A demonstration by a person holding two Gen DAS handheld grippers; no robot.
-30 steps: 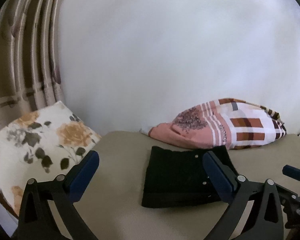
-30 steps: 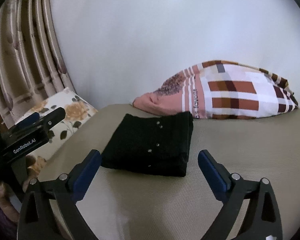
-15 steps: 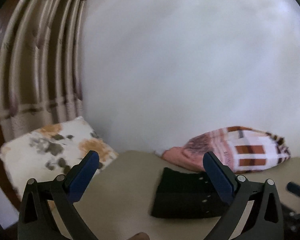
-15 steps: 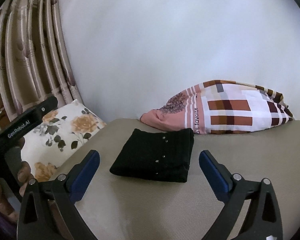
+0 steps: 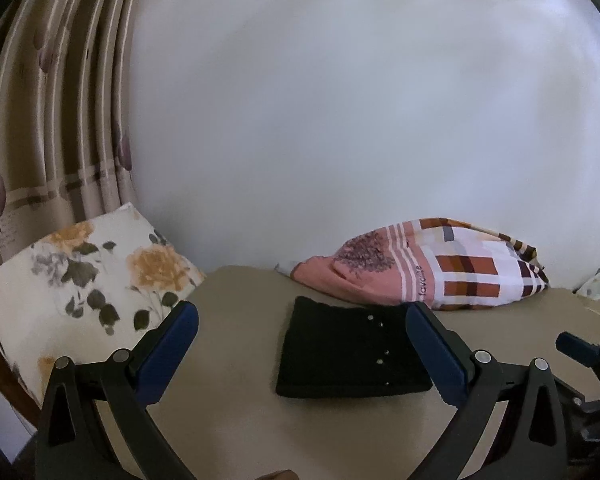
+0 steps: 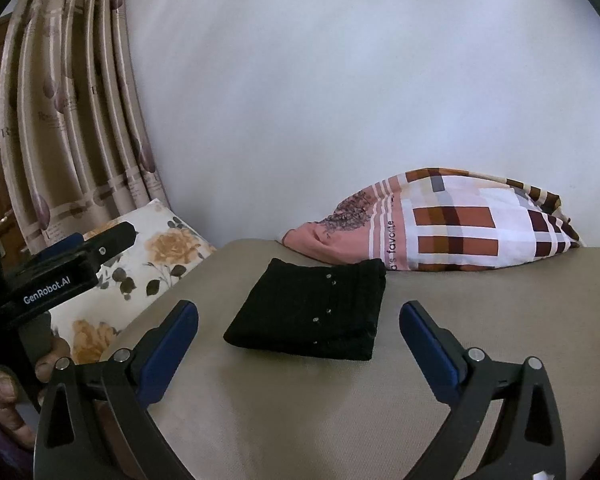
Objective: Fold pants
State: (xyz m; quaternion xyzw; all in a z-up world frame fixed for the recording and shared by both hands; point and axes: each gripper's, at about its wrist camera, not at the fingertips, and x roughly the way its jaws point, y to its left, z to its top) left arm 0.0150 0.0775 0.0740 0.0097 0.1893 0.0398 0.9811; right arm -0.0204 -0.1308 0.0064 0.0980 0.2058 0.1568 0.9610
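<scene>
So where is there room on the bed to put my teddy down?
Bare beige bed lies right of the folded black pants, below the checked pillow. More bare cover lies in front of the pants, near the open grippers, and between the pants and the flowered pillow. It's crowded where pants and checked pillow meet.

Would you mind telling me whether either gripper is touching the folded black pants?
Apart. In the right wrist view the right gripper stands open with bare mattress between its fingertips and the pants; the left gripper is likewise open and empty.
</scene>
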